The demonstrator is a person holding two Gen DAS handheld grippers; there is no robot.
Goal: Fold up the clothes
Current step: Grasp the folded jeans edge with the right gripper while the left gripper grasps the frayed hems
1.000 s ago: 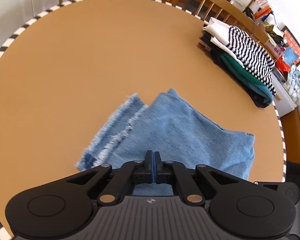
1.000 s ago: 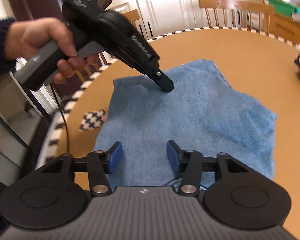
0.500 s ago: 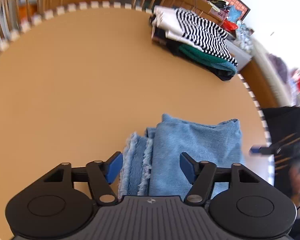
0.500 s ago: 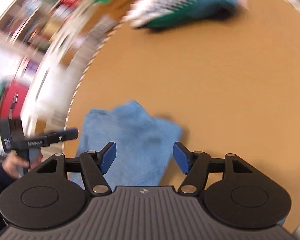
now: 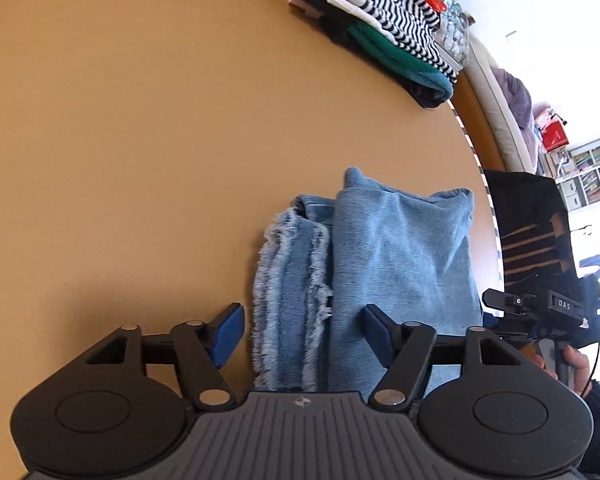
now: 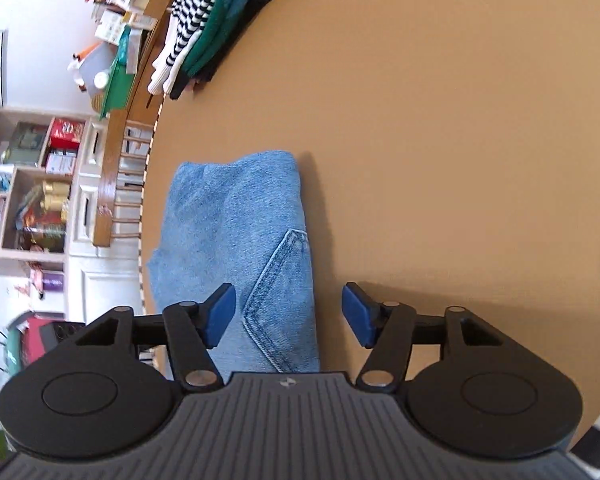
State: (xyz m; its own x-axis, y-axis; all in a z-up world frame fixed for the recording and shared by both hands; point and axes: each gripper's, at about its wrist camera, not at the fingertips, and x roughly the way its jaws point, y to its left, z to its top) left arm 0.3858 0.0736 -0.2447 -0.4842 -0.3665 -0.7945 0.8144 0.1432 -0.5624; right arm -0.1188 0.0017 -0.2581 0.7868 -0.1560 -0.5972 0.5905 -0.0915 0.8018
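Note:
A folded pair of light blue jeans (image 5: pixel 376 264) lies on the round tan table (image 5: pixel 140 140) near its edge. Its frayed hems (image 5: pixel 288 288) face the left gripper. My left gripper (image 5: pixel 302 334) is open and empty, jaws straddling the frayed end just above it. In the right wrist view the jeans (image 6: pixel 236 232) show a stitched back pocket (image 6: pixel 280 292). My right gripper (image 6: pixel 288 316) is open and empty over that end. The right gripper's body also shows in the left wrist view (image 5: pixel 548 308), held in a hand.
A stack of folded clothes with a black-and-white striped top (image 5: pixel 384 20) sits at the table's far edge; it also shows in the right wrist view (image 6: pixel 204 28). Wooden chairs (image 6: pixel 120 184) and shelves stand beyond the table's edge. Bare tan tabletop (image 6: pixel 440 140) stretches beside the jeans.
My left gripper opened, letting go of the jeans, and swung round to the frayed end. My right gripper swung to the opposite end. The jeans now lie in a narrower fold.

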